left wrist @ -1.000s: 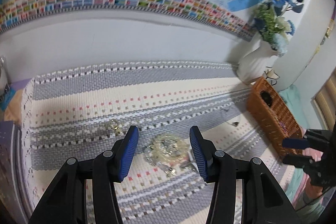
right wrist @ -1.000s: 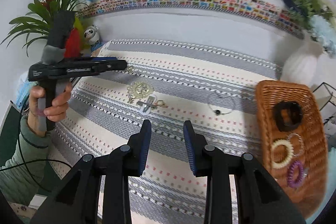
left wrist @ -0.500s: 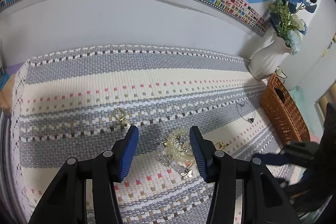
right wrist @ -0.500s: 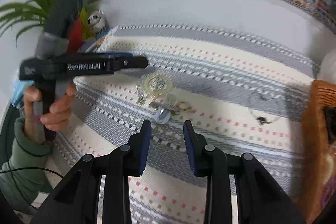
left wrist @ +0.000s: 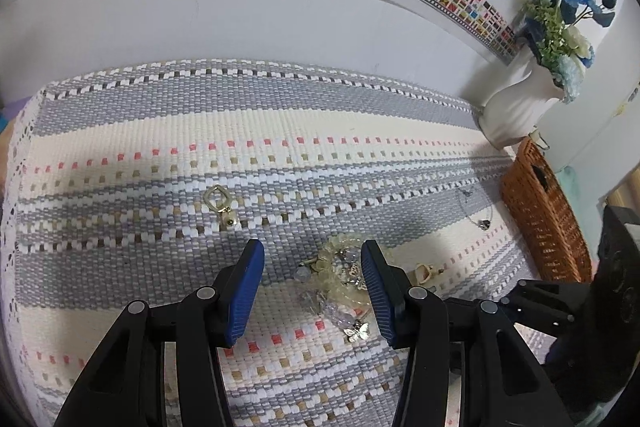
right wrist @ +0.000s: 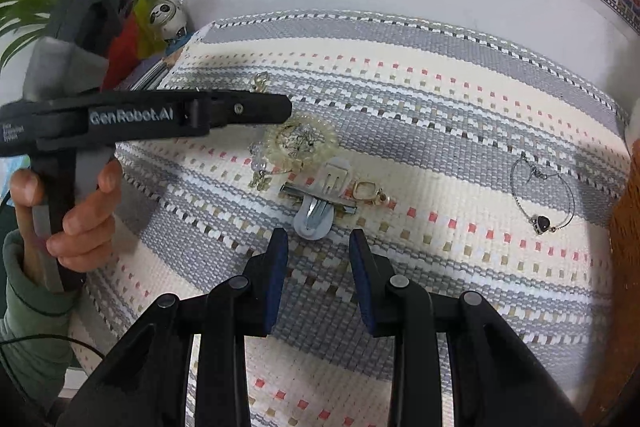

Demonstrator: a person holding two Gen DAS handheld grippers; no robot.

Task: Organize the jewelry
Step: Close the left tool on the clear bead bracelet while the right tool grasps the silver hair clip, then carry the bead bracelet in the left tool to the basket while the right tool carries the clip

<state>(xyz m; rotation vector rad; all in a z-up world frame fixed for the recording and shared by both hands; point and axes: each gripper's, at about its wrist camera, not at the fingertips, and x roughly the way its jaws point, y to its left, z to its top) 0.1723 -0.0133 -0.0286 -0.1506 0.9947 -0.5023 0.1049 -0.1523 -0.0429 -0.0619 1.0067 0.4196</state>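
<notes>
A pale yellow beaded bracelet (left wrist: pixel 340 267) with clear charms lies on the woven mat (left wrist: pixel 280 131). It sits between the jaws of my left gripper (left wrist: pixel 312 255), close to the right pad. Those jaws are closing, and the pads are not touching the bracelet. In the right wrist view the left gripper (right wrist: pixel 286 111) hovers over the bracelet (right wrist: pixel 300 143). My right gripper (right wrist: pixel 319 243) is open and empty, just short of a grey-white hair clip (right wrist: pixel 320 203). A gold earring (right wrist: pixel 366 191) lies beside the clip. Another gold earring (left wrist: pixel 219 205) lies ahead of the left gripper.
A thin chain bracelet (right wrist: pixel 540 195) with a dark stone lies to the right. A brown wicker basket (left wrist: pixel 544 215) stands at the mat's right end, next to a white vase (left wrist: pixel 516 107) of flowers. A panda figurine (right wrist: pixel 170 17) and plants stand at the back left. A hand (right wrist: pixel 68 211) holds the left gripper.
Both grippers have come down closer to the mat. The right one has moved towards the hair clip. The bracelet now lies further in between the left jaws.
</notes>
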